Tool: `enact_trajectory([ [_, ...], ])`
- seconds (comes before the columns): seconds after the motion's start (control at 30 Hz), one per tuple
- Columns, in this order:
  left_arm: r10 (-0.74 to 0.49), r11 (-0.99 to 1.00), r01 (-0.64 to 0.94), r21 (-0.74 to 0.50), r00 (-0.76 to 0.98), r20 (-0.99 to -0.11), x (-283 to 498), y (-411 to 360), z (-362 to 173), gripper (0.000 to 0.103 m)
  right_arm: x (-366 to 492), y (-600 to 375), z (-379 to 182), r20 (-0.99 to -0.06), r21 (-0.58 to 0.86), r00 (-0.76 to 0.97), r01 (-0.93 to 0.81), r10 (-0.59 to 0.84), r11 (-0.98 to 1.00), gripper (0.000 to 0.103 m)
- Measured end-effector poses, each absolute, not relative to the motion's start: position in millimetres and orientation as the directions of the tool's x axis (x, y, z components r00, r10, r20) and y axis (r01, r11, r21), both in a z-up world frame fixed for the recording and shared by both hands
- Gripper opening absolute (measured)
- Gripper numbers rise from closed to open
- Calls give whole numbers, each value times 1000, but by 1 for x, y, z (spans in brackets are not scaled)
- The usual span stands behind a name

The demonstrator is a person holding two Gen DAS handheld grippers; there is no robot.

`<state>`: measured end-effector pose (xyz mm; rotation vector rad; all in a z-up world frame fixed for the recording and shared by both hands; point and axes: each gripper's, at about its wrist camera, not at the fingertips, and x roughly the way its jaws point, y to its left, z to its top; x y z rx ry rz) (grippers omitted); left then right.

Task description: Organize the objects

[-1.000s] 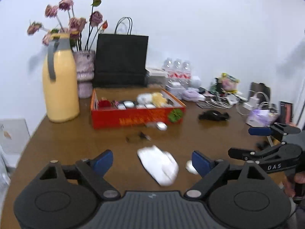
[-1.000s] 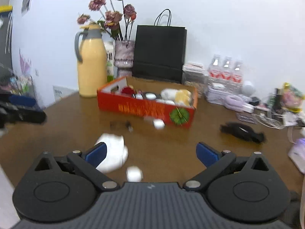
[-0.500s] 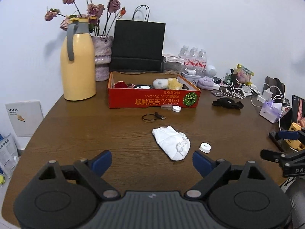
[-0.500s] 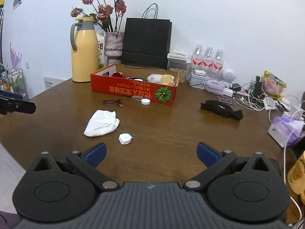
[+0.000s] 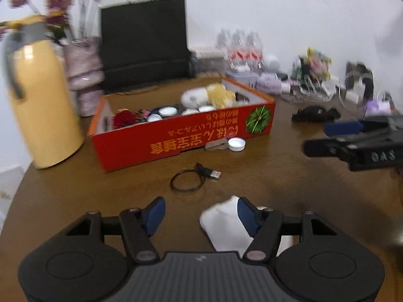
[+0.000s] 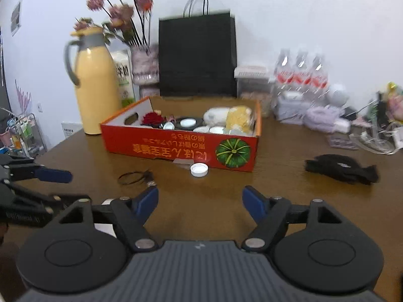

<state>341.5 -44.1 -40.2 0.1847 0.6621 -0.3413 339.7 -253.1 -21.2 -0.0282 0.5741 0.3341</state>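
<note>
White cloth (image 5: 224, 224) on table, well in front of red box (image 5: 181, 136), partly under left gripper (image 5: 200, 214); jaws closing, nothing pinched yet. Right gripper (image 6: 200, 201) closing over bare wood. Best centred over cloth before pinching a thick fold. Cloth's near edge hidden by gripper body; frame blurred.

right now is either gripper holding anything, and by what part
Nothing is held. The left gripper is closing over bare table beside the white cloth; the right gripper is closing, nothing between.

Even indoor light; motion blur throughout; fisheye bending edges.
</note>
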Motion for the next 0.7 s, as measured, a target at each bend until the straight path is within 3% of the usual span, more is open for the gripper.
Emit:
enact_trajectory([
  [0.13, -210, 911, 389, 138, 724, -657, 383, -58, -58, 46, 401, -232, -42, -587, 43, 746, -358, 313, 933, 69],
  [0.2, -228, 903, 410, 129, 710, -666, 394, -59, -65, 40, 428, -222, -53, -617, 21, 733, -347, 285, 938, 60],
  [0.27, -244, 904, 415, 102, 698, -673, 400, -59, -71, 38, 446, -217, -62, -628, 26, 723, -351, 289, 936, 59],
  [0.3, -252, 907, 412, 88, 698, -670, 403, -58, -72, 30, 452, -215, -68, -635, 27, 718, -348, 285, 937, 56],
  [0.33, -260, 911, 407, 71, 699, -666, 407, -57, -73, 17, 456, -213, -74, -643, 28, 714, -341, 278, 940, 44],
  [0.4, -269, 916, 397, 47, 698, -664, 410, -55, -73, 3, 456, -212, -78, -635, 27, 721, -338, 278, 941, 36],
  [0.43, -273, 914, 402, 48, 699, -661, 409, -55, -73, 3, 455, -212, -78, -636, 24, 720, -342, 278, 939, 30],
  [0.7, -235, 946, 323, 39, 760, -606, 382, -53, -54, 2, 417, -217, -59, -576, 31, 765, -332, 288, 943, 30],
])
